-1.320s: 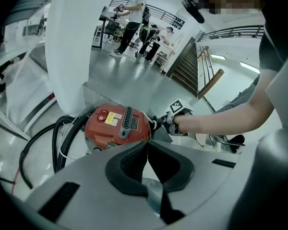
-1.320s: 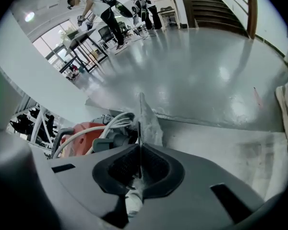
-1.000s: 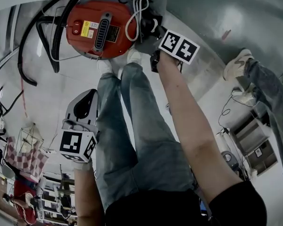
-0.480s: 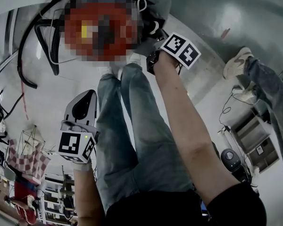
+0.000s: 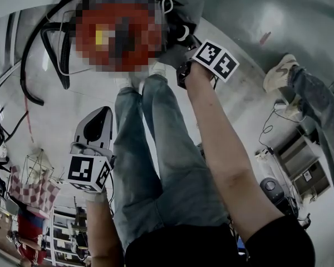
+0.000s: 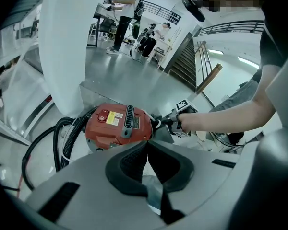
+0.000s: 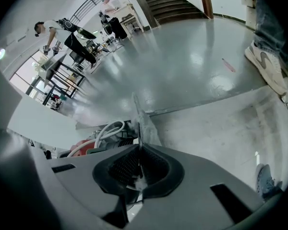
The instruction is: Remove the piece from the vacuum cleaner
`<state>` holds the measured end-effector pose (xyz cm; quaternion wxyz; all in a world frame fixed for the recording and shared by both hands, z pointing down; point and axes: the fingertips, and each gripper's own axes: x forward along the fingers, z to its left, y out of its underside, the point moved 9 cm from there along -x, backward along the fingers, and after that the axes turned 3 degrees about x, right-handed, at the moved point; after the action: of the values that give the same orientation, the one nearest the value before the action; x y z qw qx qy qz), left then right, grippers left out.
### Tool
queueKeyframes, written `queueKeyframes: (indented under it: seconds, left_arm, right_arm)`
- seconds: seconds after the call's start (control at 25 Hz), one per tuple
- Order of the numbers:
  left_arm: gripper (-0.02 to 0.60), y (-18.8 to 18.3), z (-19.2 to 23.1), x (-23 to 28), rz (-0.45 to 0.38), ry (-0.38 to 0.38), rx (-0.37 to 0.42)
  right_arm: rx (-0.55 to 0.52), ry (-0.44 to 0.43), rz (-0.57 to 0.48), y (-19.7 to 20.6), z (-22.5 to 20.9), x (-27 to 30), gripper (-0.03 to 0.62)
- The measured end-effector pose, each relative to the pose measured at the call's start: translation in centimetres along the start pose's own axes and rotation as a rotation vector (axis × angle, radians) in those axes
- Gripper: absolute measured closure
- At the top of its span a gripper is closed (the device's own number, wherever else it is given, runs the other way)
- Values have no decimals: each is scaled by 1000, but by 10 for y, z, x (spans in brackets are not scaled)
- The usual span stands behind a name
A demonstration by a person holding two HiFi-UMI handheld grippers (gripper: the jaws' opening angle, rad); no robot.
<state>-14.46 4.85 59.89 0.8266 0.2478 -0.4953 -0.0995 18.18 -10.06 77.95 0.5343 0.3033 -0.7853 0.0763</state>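
The red vacuum cleaner [image 6: 117,126] stands on the grey floor, and a black ribbed hose [image 6: 67,138] loops off its left side. In the head view it lies at the top behind a mosaic patch. My right gripper [image 5: 177,48] is at its right edge, beside a coiled white cord [image 7: 108,131]. That gripper [image 7: 139,150] is shut on a thin grey piece [image 7: 143,123] that stands edge-on out of the pads. My left gripper [image 5: 102,113] hangs well back from the vacuum by my left leg. Its jaws [image 6: 147,150] are shut with nothing between them.
My own jeans-clad legs [image 5: 156,149] fill the middle of the head view. Another person's leg and white shoe [image 7: 266,66] stand at the right. A white pillar [image 6: 62,47] rises behind the vacuum. People at benches [image 6: 127,13] and a staircase [image 6: 187,56] are far off.
The right gripper and its marker cube have drifted slightly right and down, still holding the grey piece. The left gripper has sunk a little.
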Motion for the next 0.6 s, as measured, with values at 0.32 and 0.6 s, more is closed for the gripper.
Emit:
queueKeyframes:
  seconds: [0.32, 0.6]
  left_arm:
    - [561, 1, 4, 0, 3, 6, 9]
    - [561, 1, 8, -3, 10, 7, 15]
  right_arm:
    - [-35, -14, 15, 0, -3, 0, 546]
    - [-157, -9, 43, -4, -2, 1, 546]
